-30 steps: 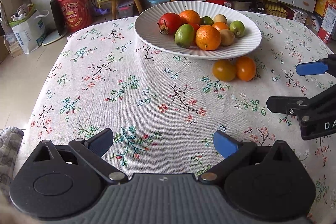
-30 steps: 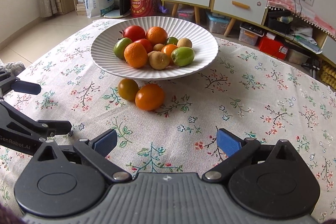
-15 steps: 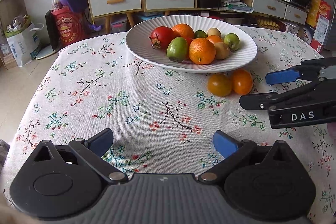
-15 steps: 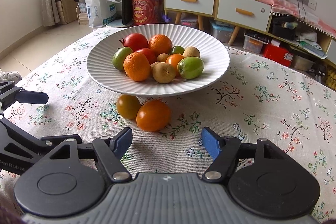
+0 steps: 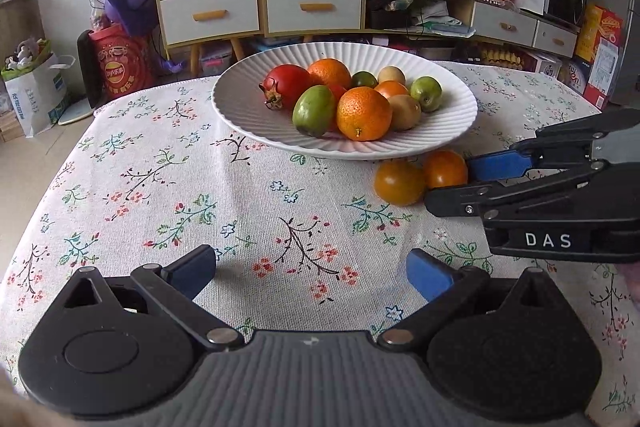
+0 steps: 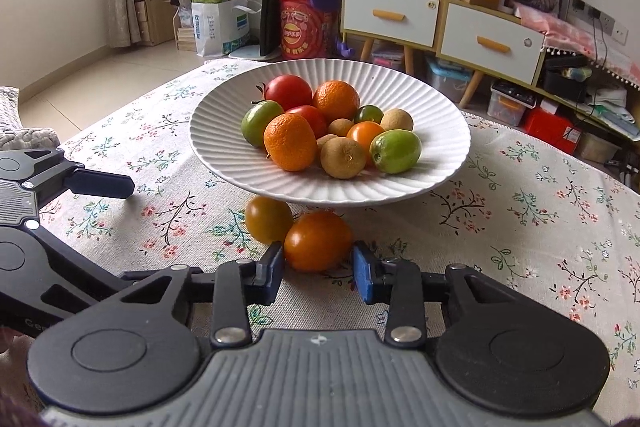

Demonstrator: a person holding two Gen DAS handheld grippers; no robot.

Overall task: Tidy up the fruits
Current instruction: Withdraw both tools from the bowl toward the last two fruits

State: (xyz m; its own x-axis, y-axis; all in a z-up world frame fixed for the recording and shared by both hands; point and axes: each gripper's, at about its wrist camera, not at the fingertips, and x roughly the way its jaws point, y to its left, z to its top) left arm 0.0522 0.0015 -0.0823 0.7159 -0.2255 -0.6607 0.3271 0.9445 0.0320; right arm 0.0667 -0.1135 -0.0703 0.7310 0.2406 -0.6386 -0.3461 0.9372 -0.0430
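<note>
Orange tomato: an orange-red tomato (image 6: 318, 241) is seen on the tablecloth, just in front of the plate's near edge. It sits between the two blue pads of the right gripper.
Yellow tomato: a darker, yellow-orange tomato (image 6: 268, 225) is found just beside the first one, touching it, on its left in the right wrist view.
Right gripper: the right gripper (image 6: 319, 273) is being closed around the orange tomato. The left pad is touching the tomato's side; a thin gap may be left at the right pad, and it cannot be told for sure. The tomato is not lifted off the cloth.
Plate: a white ribbed plate (image 6: 432, 179) is set in the middle of the table. Many fruits are piled in it.
Fruits in plate: two oranges, red tomatoes, green fruits and small brown fruits are heaped together. The big orange (image 6: 291, 142) is placed at the front.
Left gripper: the left gripper (image 5: 311, 273) is held low over the cloth, well apart from the fruits. Its jaws are spread wide, and nothing is held between them.
Tablecloth: a pale cloth with small flowers (image 5: 168, 187) is spread over the whole table.
</note>
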